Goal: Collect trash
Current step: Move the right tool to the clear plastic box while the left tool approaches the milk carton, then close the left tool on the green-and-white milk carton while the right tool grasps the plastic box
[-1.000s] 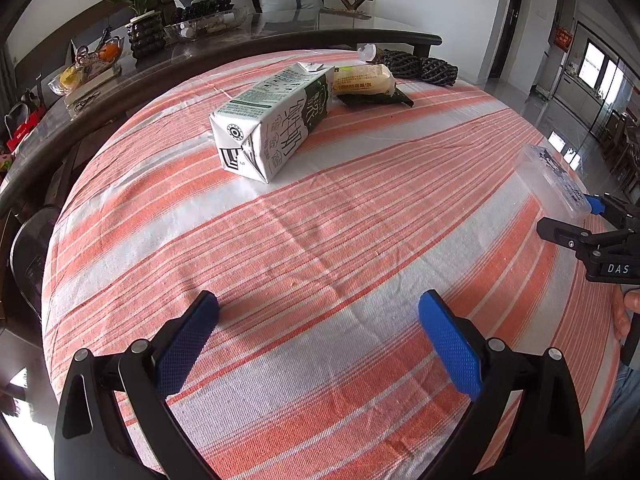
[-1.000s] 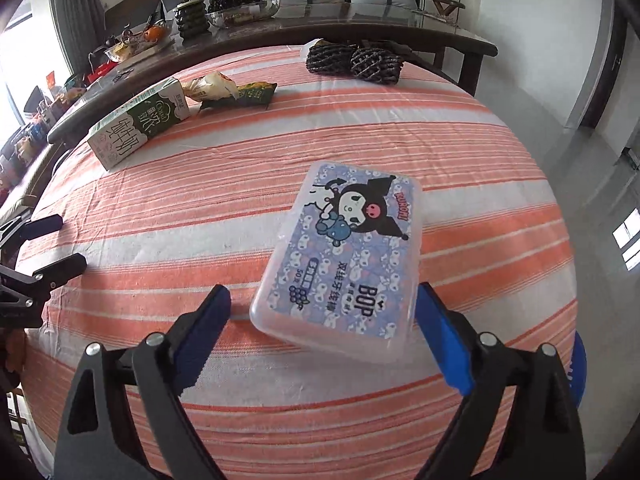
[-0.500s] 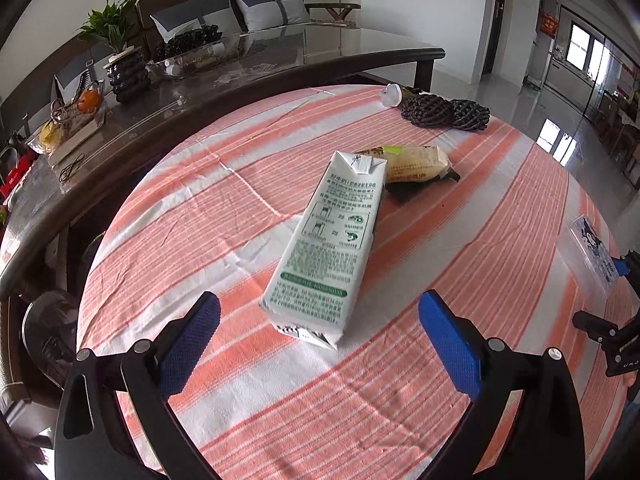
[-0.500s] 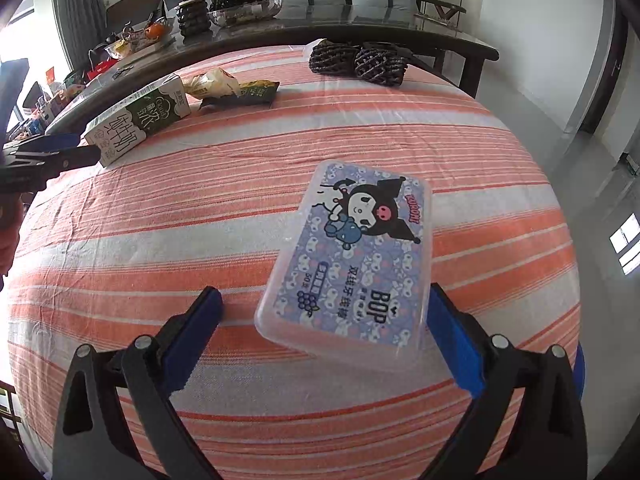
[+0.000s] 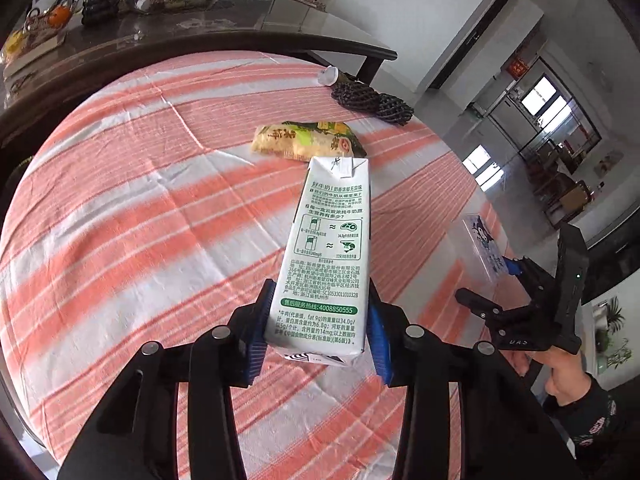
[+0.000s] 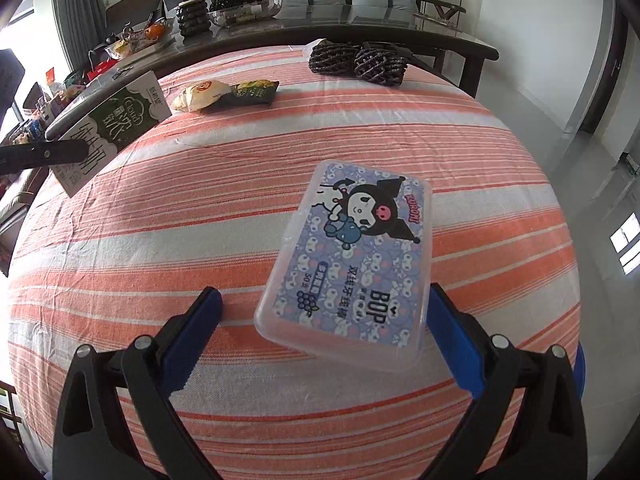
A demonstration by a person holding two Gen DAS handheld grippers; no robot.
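A green-and-white milk carton sits between the blue pads of my left gripper, whose jaws are closing and press both its sides. In the right wrist view the carton hangs tilted above the cloth at the left edge, in the left gripper. A clear plastic box with a cartoon label lies near the table's front edge. My right gripper stands open around its near end, the left pad well clear of it. A yellow snack packet lies beyond the carton.
The round table wears an orange-and-white striped cloth. Two black net bundles and a small white cup lie at its far edge. Behind stands a dark glossy sideboard with fruit, a plant and trays. A hand holds the right gripper.
My left gripper swung towards the milk carton, came around its near end and closed on it; the carton now stands tilted off the cloth. The right gripper and the box stayed put.
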